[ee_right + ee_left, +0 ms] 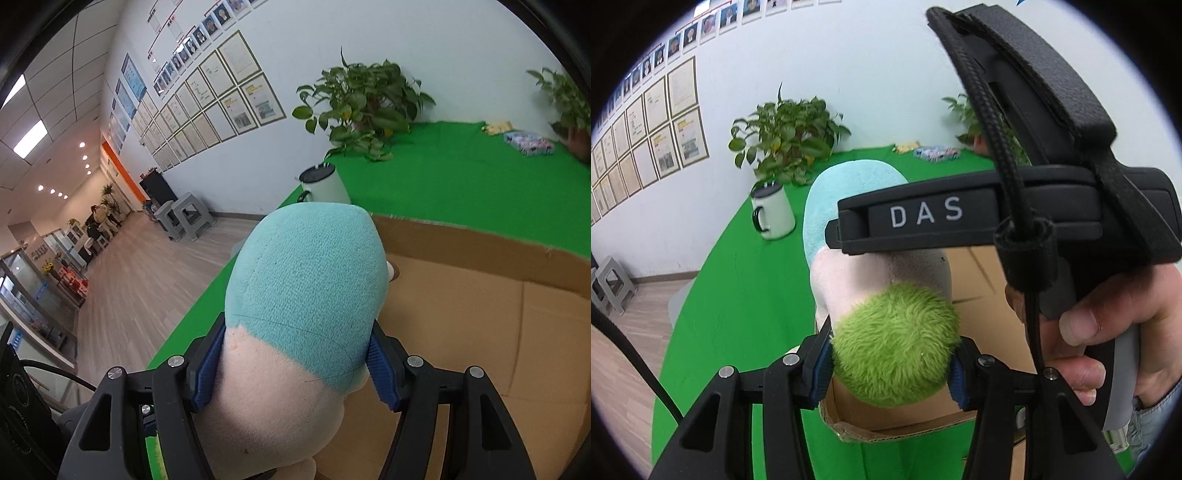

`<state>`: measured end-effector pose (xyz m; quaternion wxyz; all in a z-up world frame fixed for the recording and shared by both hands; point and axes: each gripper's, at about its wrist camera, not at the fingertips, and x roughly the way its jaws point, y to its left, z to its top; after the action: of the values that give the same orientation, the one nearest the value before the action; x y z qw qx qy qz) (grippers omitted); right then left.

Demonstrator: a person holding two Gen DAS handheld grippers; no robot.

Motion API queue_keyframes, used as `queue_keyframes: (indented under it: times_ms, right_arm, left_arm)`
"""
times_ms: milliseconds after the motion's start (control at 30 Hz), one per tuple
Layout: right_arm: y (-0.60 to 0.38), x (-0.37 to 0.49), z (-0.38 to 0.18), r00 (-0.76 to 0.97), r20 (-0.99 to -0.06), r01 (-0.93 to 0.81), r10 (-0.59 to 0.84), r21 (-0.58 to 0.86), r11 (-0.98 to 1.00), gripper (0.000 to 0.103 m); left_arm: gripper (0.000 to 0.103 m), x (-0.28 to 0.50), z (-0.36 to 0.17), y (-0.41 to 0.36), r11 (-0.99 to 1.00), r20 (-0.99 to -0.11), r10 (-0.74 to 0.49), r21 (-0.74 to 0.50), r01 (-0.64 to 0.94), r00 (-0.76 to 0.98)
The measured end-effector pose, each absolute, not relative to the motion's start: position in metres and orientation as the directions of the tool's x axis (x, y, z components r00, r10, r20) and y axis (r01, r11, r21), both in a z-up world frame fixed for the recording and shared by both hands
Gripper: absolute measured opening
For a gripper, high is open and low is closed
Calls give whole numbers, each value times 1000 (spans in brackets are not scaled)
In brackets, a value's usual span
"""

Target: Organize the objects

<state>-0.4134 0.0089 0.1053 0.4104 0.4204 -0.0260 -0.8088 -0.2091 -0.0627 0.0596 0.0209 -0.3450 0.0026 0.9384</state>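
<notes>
A plush toy with a teal top, pale pink body (306, 280) and fuzzy green end (895, 345) is held by both grippers over an open cardboard box (480, 317). My left gripper (890, 369) is shut on the fuzzy green end. My right gripper (297, 363) is shut on the toy's body where teal meets pink. The right gripper's black body marked DAS (960, 218), with the hand on it, fills the right of the left wrist view. The box (982, 280) lies under the toy on the green table cloth (738, 295).
A white mug with a black handle (772, 214) stands on the cloth near the left edge, also in the right wrist view (325, 184). Potted plants (365, 107) and flat packets (528, 144) sit at the back by the wall. Grey stools (184, 218) stand on the floor.
</notes>
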Motion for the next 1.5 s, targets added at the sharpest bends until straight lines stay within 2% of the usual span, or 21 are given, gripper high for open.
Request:
queue_keyframes:
  times_ms: [267, 433, 533, 700, 833, 1000, 1133, 1200, 1300, 1400, 1433, 1500]
  right_arm:
    - [-3, -437, 8, -188, -689, 578, -700, 499, -646, 65]
    - [-5, -448, -24, -148, -702, 544, -696, 530, -650, 65]
    - [-9, -455, -34, -125, -723, 529, -679, 530, -662, 65]
    - [-18, -458, -37, -123, -725, 543, -678, 522, -657, 65]
    - [-24, -455, -36, -136, -743, 567, -655, 484, -666, 68]
    - [-22, -444, -29, -178, -745, 561, -643, 460, -688, 84]
    - [-17, -434, -17, -216, -729, 559, -650, 453, -694, 91]
    - [-10, -426, -2, -223, -702, 574, -677, 467, -673, 102]
    - [0, -412, 27, -266, -661, 606, -702, 451, -655, 102]
    - [17, -389, 55, -356, -669, 593, -652, 377, -711, 102]
    - [24, -381, 61, -393, -676, 581, -624, 344, -738, 102]
    - [46, -355, 71, -486, -686, 527, -541, 265, -808, 102]
  left_arm:
    - [49, -197, 21, -50, -1000, -717, 20, 1, -29, -696]
    - [49, -199, 18, -44, -1000, -764, 10, 5, -20, -645]
    - [56, -201, 12, -42, -1000, -785, 21, -12, -19, -619]
    - [59, -191, 19, -49, -998, -780, 58, -62, -15, -624]
    - [59, -167, 31, -53, -997, -734, 61, -75, -8, -676]
    - [59, -157, 31, -65, -995, -747, 54, -98, 30, -663]
    - [59, -160, 29, -78, -994, -744, 38, -95, 50, -667]
    - [59, -155, 31, -80, -994, -737, 29, -93, 59, -675]
    - [59, -146, 38, -81, -993, -718, 35, -104, 57, -695]
    - [60, -134, 48, -80, -995, -681, 23, -90, 53, -732]
    - [61, -127, 51, -78, -995, -665, 17, -82, 51, -746]
    - [78, -115, 55, -75, -997, -638, -1, -62, 53, -770]
